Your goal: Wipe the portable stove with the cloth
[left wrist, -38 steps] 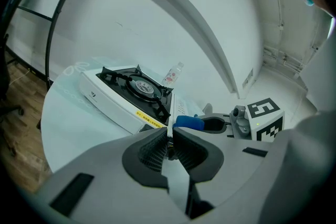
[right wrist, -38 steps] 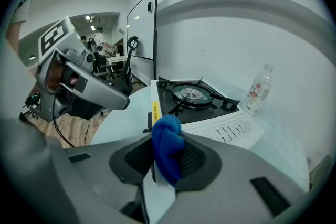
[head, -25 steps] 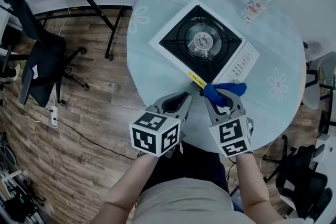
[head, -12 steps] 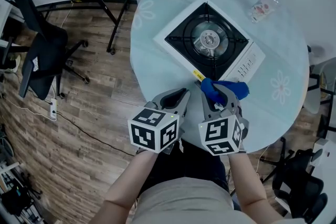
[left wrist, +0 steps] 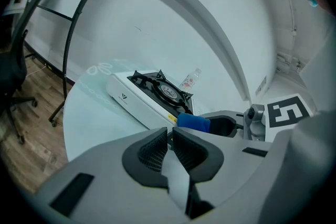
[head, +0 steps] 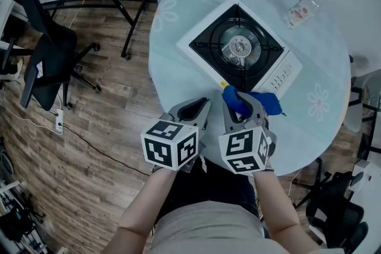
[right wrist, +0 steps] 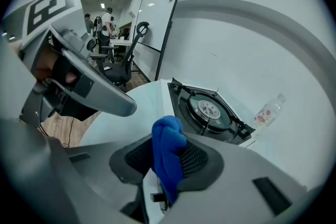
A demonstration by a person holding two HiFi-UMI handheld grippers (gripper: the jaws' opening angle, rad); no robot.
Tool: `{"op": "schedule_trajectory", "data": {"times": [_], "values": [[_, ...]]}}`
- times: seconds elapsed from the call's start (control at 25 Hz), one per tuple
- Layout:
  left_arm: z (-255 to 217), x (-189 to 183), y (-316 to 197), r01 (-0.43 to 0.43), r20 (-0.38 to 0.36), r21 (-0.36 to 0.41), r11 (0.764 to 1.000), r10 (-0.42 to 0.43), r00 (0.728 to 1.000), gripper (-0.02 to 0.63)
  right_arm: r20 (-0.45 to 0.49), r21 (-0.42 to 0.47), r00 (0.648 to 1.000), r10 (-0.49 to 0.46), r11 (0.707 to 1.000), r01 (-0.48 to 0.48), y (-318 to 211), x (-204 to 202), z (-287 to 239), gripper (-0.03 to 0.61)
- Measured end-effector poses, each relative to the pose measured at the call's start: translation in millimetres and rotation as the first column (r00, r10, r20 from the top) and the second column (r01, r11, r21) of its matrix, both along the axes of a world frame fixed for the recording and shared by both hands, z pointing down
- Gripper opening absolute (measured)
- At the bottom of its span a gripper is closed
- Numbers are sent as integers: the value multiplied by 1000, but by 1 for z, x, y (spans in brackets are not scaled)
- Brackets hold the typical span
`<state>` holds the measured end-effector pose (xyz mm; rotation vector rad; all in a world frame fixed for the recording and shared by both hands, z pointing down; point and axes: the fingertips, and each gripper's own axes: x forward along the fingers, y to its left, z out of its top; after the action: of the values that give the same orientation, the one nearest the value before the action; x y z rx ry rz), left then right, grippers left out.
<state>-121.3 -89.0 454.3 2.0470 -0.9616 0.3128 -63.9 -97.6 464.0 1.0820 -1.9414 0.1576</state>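
One boxy white stove (head: 241, 47) with a black grate is sitting on the round glassy table (head: 172, 71), its long axis running upper left to lower right in the head view. One soft blue cloth (head: 269, 103) is bunching in the right gripper's (head: 239, 98) clamped jaws at the stove's near edge. The left gripper (head: 199, 105) is hovering alongside, jaws pressed together on nothing. One clear plastic bottle (head: 300, 11) is sitting beyond the stove.

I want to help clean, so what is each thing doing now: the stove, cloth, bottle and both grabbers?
Portable stove: flat on the table, burner bare, no flame showing.
Blue cloth: bunched, pinched at the stove's near edge.
Right gripper: shut on the blue cloth.
Left gripper: jaws together, holding nothing.
Plastic bottle: on the table, apart from the stove.
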Motion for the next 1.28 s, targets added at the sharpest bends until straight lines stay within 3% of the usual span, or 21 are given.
{"op": "schedule_trajectory", "data": {"times": [0.4, 0.72, 1.28], "values": [[3, -12, -6, 34, -12, -12, 999, -34, 999, 46, -11, 24, 999, 46, 999, -46, -9, -9, 0, 114], [7, -22, -14, 51, -12, -19, 998, -52, 999, 46, -83, 35, 992, 99, 995, -96, -17, -19, 5, 133], [14, -36, -27, 72, -19, -39, 997, -73, 997, 46, -74, -15, 993, 93, 995, -94, -45, -41, 6, 126]]}}
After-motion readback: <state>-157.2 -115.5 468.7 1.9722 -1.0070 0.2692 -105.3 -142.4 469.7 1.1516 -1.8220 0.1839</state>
